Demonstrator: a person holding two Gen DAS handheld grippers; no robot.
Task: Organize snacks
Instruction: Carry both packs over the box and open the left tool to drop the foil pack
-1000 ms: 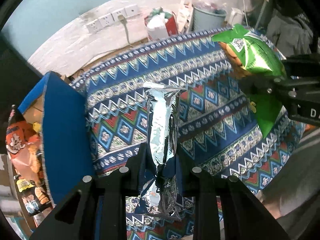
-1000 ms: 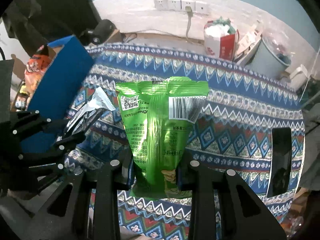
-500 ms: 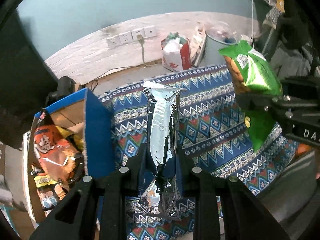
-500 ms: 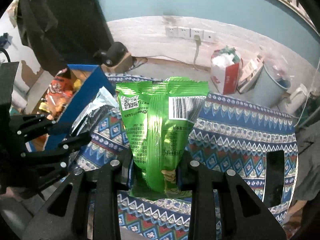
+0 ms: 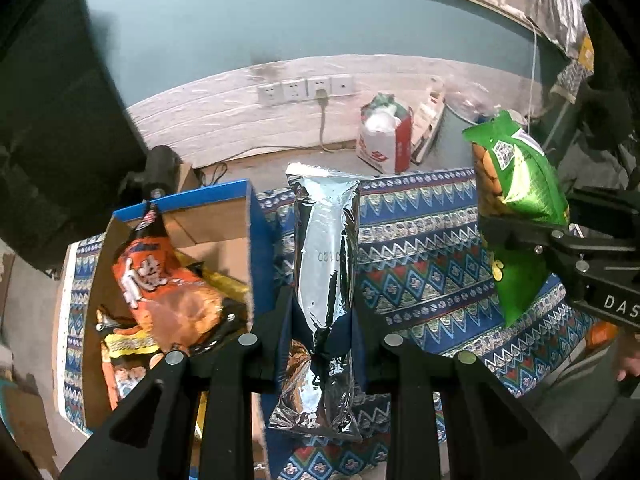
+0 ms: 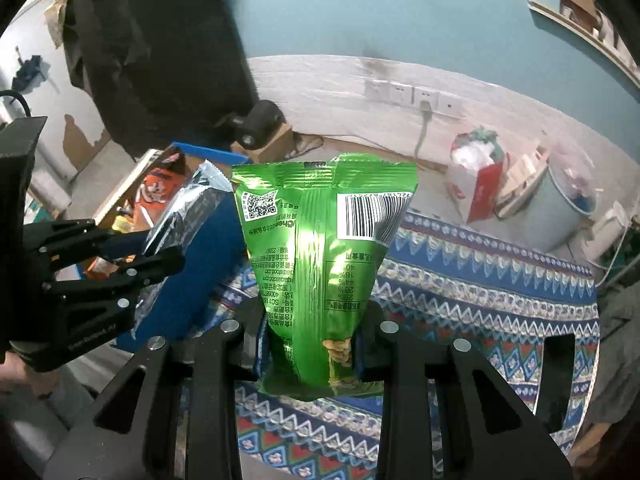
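Left gripper (image 5: 322,316) is clamped tight on a silver foil snack pack (image 5: 324,264), holding it upright dead centre of the left wrist view, its crimped top edge reaching up past the far edge of the table. Right gripper (image 6: 310,334) is squeezed onto a green snack bag (image 6: 320,264), barcode and QR code facing the lens, bag standing tall in the middle of the right wrist view with its lower edge hanging below the fingers.

Both packs are in the air above the patterned tablecloth (image 5: 420,256), blue with red and white zigzags. Over on the left of the left wrist view sits the blue cardboard box (image 5: 256,248), open, with an orange chip bag (image 5: 160,280) leaning inside it on top of other packets. The green bag shows at the right edge of that same view, pinched in the other tool.

Behind, lower wall: a row of white wall sockets (image 5: 306,88) with one plug in, and a red-and-white bag (image 5: 386,140) on the floor.
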